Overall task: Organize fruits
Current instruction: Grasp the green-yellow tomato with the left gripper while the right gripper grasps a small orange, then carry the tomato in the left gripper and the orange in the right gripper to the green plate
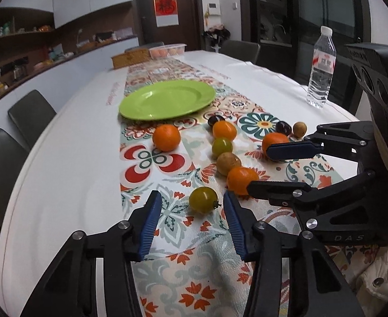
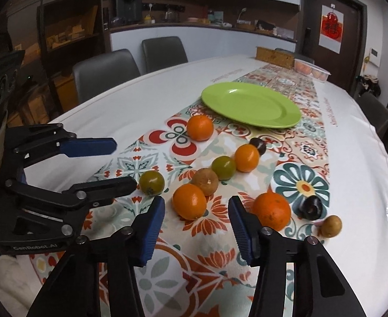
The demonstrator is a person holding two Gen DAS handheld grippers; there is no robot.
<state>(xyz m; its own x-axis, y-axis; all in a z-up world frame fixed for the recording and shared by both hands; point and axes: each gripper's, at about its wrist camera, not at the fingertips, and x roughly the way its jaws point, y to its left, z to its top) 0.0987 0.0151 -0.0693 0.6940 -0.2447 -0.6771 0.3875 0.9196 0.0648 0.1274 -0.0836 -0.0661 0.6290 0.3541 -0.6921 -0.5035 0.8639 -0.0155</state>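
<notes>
Both grippers stand partly open over fruits, holding nothing.
Left gripper (image 1: 191,206) marked "DAS" frames a green tomato (image 1: 203,199); right gripper (image 2: 196,211), an orange (image 2: 189,201), on the patterned runner (image 1: 167,251) near the table's front edge; green plate (image 1: 167,99) at mid-table; red poster (image 1: 165,6) on door.

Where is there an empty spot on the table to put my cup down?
The white cloth left of the patterned runner is bare, from the chairs' side up past the green plate. The plate itself is empty. More bare white lies between the runner and the water bottle. The runner's middle is crowded with oranges and small fruits.
</notes>
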